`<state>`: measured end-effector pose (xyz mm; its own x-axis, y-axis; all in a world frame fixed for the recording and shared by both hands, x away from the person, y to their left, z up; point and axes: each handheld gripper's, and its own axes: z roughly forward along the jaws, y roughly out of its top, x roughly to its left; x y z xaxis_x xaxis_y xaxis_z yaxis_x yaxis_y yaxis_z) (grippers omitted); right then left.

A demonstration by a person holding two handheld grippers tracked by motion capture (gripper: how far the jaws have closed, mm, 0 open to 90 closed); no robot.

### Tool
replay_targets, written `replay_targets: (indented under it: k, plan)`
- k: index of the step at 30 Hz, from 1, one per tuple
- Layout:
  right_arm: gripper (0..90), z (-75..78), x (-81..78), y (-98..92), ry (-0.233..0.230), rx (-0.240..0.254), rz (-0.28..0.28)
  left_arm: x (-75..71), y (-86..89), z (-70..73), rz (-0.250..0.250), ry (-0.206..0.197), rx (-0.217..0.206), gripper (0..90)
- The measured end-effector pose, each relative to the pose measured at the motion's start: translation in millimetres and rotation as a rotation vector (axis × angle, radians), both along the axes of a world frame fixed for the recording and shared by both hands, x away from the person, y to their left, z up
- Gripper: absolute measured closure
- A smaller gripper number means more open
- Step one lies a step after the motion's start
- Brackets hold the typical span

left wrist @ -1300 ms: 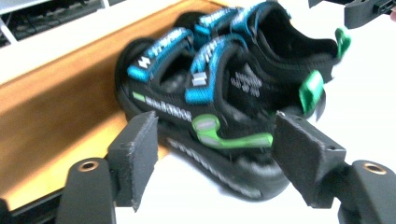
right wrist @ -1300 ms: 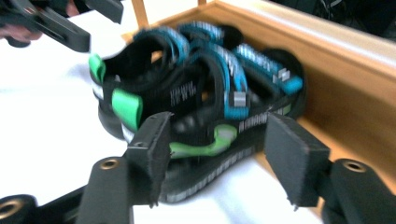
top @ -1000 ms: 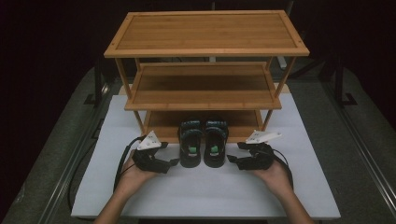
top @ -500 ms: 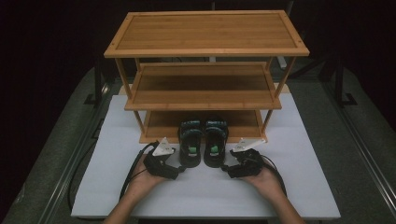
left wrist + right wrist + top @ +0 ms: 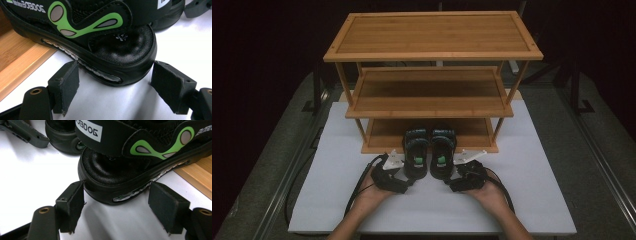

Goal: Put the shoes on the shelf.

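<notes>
Flanking two sandals (image 5: 430,156), two grippers (image 5: 408,186), three-shelf rack (image 5: 432,95)

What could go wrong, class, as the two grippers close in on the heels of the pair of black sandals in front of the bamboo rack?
1. The left gripper straddles the left sandal only at its rounded heel; a shallow grip may slip.
2. The right gripper is equally shallow on the right sandal.
3. Both toes rest on the rack bottom shelf, close under the middle one, so lifting might knock it.
</notes>
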<state>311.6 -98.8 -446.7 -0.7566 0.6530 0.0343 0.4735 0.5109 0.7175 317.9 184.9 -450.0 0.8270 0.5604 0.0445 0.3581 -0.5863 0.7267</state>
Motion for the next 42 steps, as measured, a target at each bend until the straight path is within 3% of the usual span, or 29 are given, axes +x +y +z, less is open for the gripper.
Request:
replay_targets:
  k: [6,9,10,13,15,17,18,19,20,21,22,24,25,31,35,39,42]
  plan:
    - [29.4,0.4,-0.1,0.2,-0.003,-0.001,-0.001,0.1,0.1,1.1,0.000,-0.015,-0.006,23.7]
    - [32.5,2.6,0.2,-1.0,-0.009,0.012,0.002,0.7,1.6,4.2,-0.003,-0.019,-0.027,26.4]
    - [32.5,3.0,0.9,-1.8,-0.007,0.014,0.003,2.5,2.8,6.0,0.002,-0.006,-0.056,26.6]
    - [32.6,2.9,1.5,-1.9,-0.005,0.013,0.004,4.7,3.6,7.3,0.001,0.003,-0.063,26.7]
    - [32.9,4.0,2.0,-2.0,-0.004,0.018,0.005,7.1,4.5,10.2,0.006,0.006,-0.090,27.1]
    - [32.9,5.0,3.8,-3.9,0.008,0.037,0.007,7.2,5.8,12.2,0.014,-0.017,-0.091,36.2]
    - [32.9,5.0,3.8,-3.9,0.008,0.037,0.007,7.7,7.4,13.7,0.018,-0.031,-0.102,36.2]
    - [35.5,6.3,5.5,-5.6,0.004,0.053,0.003,13.5,10.8,17.8,0.034,-0.027,-0.134,40.1]
    - [35.5,6.3,5.5,-5.6,0.004,0.053,0.003,13.5,10.8,17.8,0.034,-0.027,-0.134,39.8]
    - [37.8,9.1,7.2,-6.1,-0.009,0.061,0.000,17.9,11.8,18.7,0.040,-0.019,-0.169,39.6]
    - [38.6,11.4,9.3,-5.6,-0.014,0.063,-0.003,19.9,11.6,18.6,0.038,-0.012,-0.176,39.8]
    - [42.7,13.3,12.3,-5.5,-0.027,0.068,-0.007,21.6,8.9,17.7,0.043,-0.028,-0.156,42.3]
    - [43.8,13.8,14.1,-5.5,-0.030,0.068,-0.009,23.5,9.1,17.6,0.042,-0.027,-0.177,42.7]
    - [49.5,15.1,23.7,-8.6,-0.037,0.087,-0.015,33.1,7.7,18.6,0.050,-0.020,-0.181,43.1]
    - [50.0,17.3,35.8,-9.6,-0.040,0.110,-0.028,39.1,5.4,18.5,0.054,-0.029,-0.174,43.3]
    - [52.1,17.0,45.9,-6.9,-0.057,0.085,-0.041,45.1,4.1,19.0,0.066,-0.044,-0.157,46.1]
    - [52.7,15.8,51.0,-7.0,-0.058,0.096,-0.051,54.1,4.0,16.8,0.086,-0.044,-0.161,46.6]
